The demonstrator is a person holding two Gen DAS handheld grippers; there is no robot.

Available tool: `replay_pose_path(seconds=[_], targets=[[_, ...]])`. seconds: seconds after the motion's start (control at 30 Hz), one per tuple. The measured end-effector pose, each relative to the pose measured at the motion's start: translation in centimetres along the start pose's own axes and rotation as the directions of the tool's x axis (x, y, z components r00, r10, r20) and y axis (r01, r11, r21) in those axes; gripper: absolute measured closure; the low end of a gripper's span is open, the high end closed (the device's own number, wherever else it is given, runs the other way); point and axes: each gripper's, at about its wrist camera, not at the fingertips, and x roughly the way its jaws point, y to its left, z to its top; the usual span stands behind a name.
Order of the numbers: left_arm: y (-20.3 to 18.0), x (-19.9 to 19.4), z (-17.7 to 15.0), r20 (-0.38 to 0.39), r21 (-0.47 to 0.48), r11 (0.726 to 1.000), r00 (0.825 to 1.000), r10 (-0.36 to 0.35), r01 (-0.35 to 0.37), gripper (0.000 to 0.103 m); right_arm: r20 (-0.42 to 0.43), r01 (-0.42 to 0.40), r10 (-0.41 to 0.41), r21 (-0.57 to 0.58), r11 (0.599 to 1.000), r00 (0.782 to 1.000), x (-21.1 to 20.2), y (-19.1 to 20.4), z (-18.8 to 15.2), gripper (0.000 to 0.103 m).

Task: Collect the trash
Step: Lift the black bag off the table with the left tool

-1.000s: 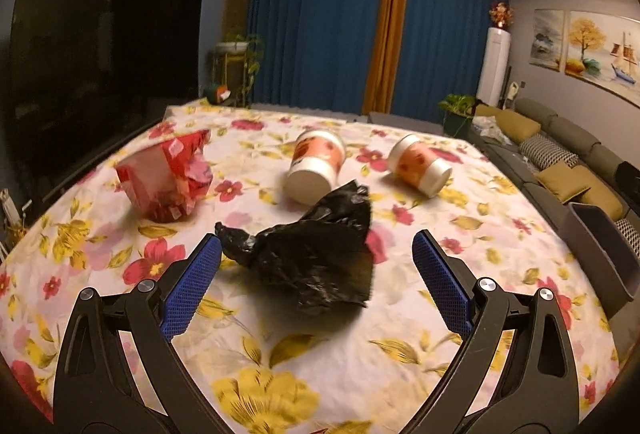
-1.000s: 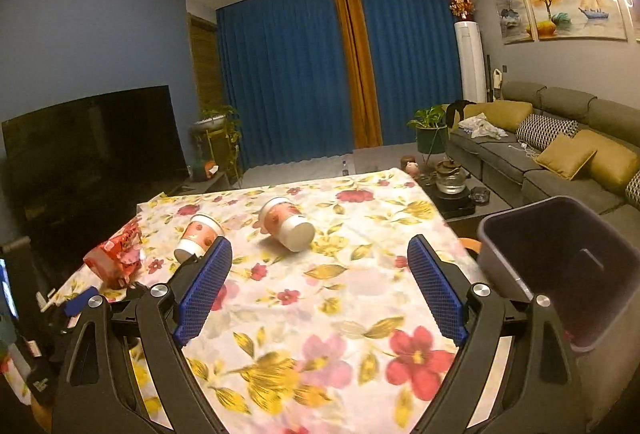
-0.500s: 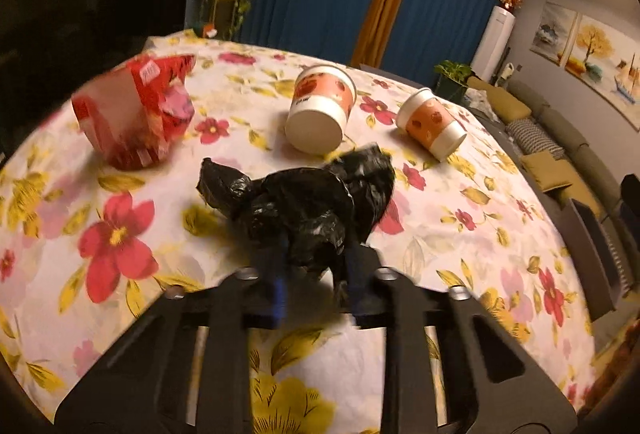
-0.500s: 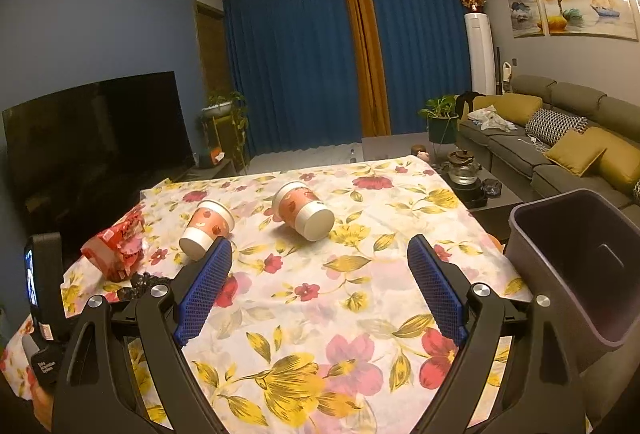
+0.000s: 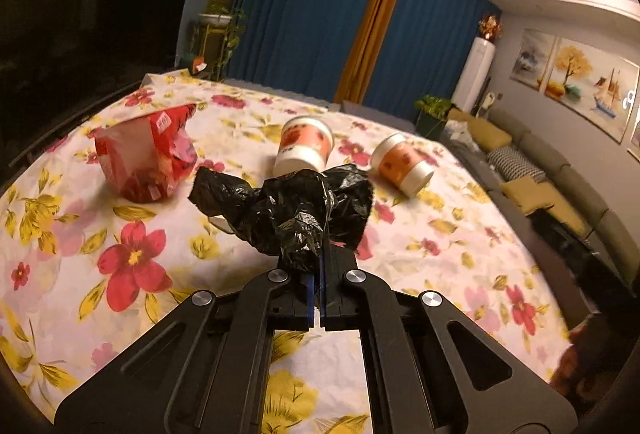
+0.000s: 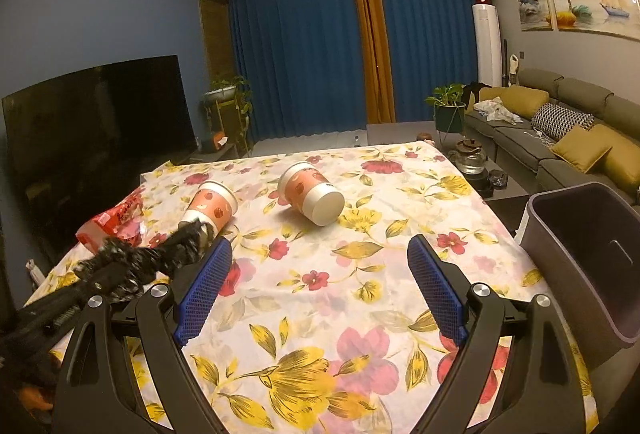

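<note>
My left gripper (image 5: 322, 258) is shut on the near end of a crumpled black plastic bag (image 5: 296, 206), which bunches up over its blue pads. Beyond the bag lie a torn red wrapper (image 5: 146, 158) to the left and two orange paper cups (image 5: 306, 148) (image 5: 402, 166) on their sides. In the right wrist view my right gripper (image 6: 320, 288) stands open over the flowered tablecloth (image 6: 320, 274) with nothing between its fingers. The same bag (image 6: 132, 262) shows at left there, held by the left gripper, with the cups (image 6: 212, 208) (image 6: 314, 194) behind.
A dark plastic bin (image 6: 592, 258) stands at the table's right edge. A television (image 6: 92, 138) fills the left wall. A sofa with cushions (image 6: 560, 138) runs along the right, and a kettle (image 6: 472, 156) sits on a low table beyond.
The left gripper has shut on the black bag and lifted its near end slightly. The right gripper has stayed open and drifted a little lower over the cloth.
</note>
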Motion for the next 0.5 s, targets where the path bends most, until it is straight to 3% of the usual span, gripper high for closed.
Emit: replay_pose_path(seconds=[0.23,0.5], targets=[[1.0,-0.8,0.2,0.006,-0.006,0.999,0.999,-0.040,0.040,0.103,-0.019,-0.025,0.024,-0.029,0.999,1.000,1.0,1.6,0.0,0.016],[3.8,-4.5,1.9,0.131,-0.075,0.997,0.991,-0.020,0.030,0.103,-0.047,-0.047,0.045,-0.038,0.998,0.998,2.4,3.3,-0.1,0.016]])
